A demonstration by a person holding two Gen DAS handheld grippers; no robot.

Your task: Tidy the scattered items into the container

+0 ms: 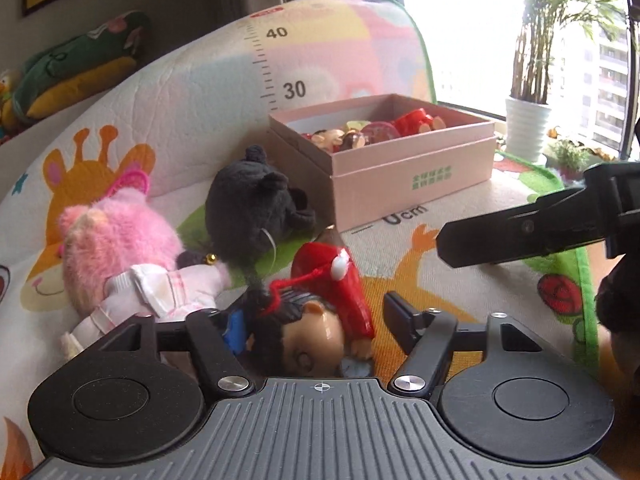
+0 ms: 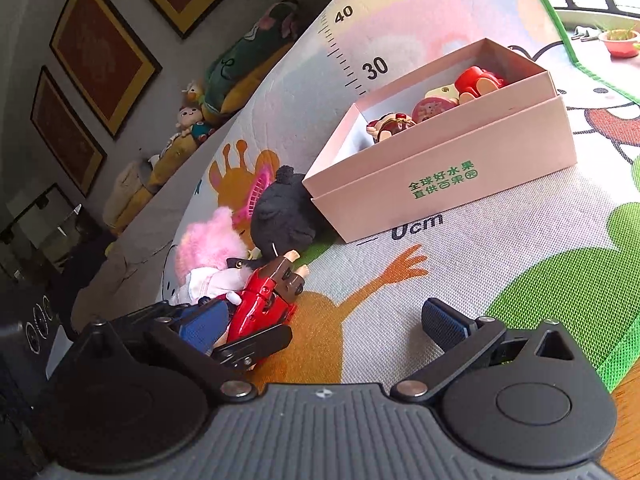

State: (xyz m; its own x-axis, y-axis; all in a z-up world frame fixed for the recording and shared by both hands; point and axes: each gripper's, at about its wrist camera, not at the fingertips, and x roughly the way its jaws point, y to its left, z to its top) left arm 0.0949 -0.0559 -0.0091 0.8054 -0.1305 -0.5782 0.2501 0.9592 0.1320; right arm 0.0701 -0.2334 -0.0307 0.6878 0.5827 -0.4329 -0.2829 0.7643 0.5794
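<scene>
A doll in a red coat with black hair [image 1: 332, 292] lies on the play mat [image 1: 460, 300]. My left gripper [image 1: 316, 318] is open, with one finger on each side of the doll's head. Behind the doll lie a black plush [image 1: 252, 200] and a pink furry doll [image 1: 116, 248]. The pink cardboard box [image 1: 400, 176] stands further back and holds several small toys. In the right wrist view my right gripper [image 2: 320, 324] is open over bare mat, to the right of the red doll [image 2: 264, 300]. The box [image 2: 440, 184] is ahead of it. One right finger [image 1: 500, 236] shows in the left view.
The mat curls up into a wall [image 1: 224, 80] behind the toys and box. Plush cushions [image 1: 76, 68] lie on a ledge beyond it, under framed pictures [image 2: 104, 52]. A potted plant [image 1: 528, 124] stands by the window. The mat's green edge [image 2: 616, 360] meets wooden floor at right.
</scene>
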